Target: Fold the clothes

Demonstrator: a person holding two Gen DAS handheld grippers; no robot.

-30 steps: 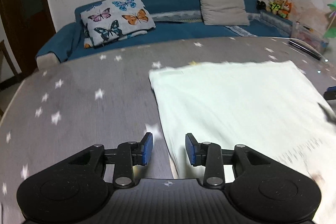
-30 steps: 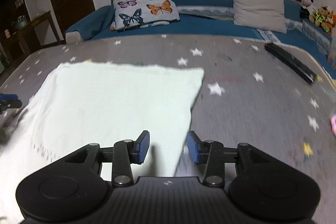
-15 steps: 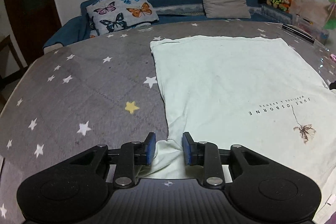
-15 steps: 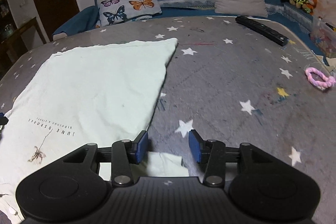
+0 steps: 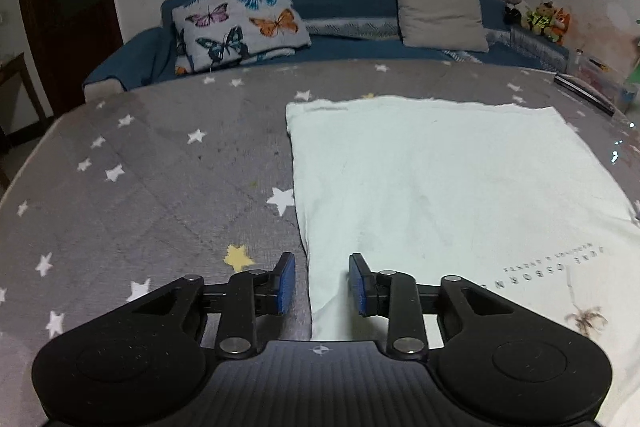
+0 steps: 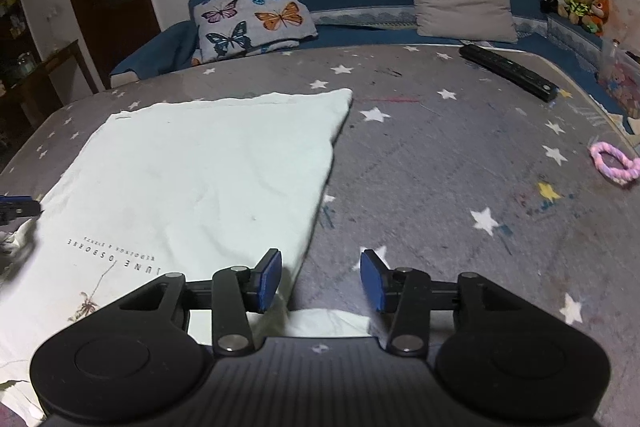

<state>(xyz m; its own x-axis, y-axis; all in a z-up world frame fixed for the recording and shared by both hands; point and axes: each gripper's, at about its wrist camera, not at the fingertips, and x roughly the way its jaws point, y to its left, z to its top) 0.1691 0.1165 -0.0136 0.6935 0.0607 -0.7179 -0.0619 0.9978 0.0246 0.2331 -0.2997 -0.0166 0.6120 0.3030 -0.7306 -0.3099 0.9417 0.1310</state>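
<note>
A pale shirt [image 5: 440, 179] lies flat on the grey starred cover [image 5: 140, 187]. The left gripper [image 5: 322, 283] is spread astride the shirt's left edge, with bare cover to its left. The right gripper [image 6: 320, 281] is spread at the right edge, with wide cover beyond. Only the right view shows a black remote [image 6: 508, 71] and a pink ring [image 6: 614, 167] there

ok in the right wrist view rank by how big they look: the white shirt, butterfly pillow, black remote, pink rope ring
1. white shirt, by far the largest
2. butterfly pillow
3. black remote, long but thin
4. pink rope ring, smallest

The pillow sits farthest from the camera, so it may really be bigger than it looks.
</note>
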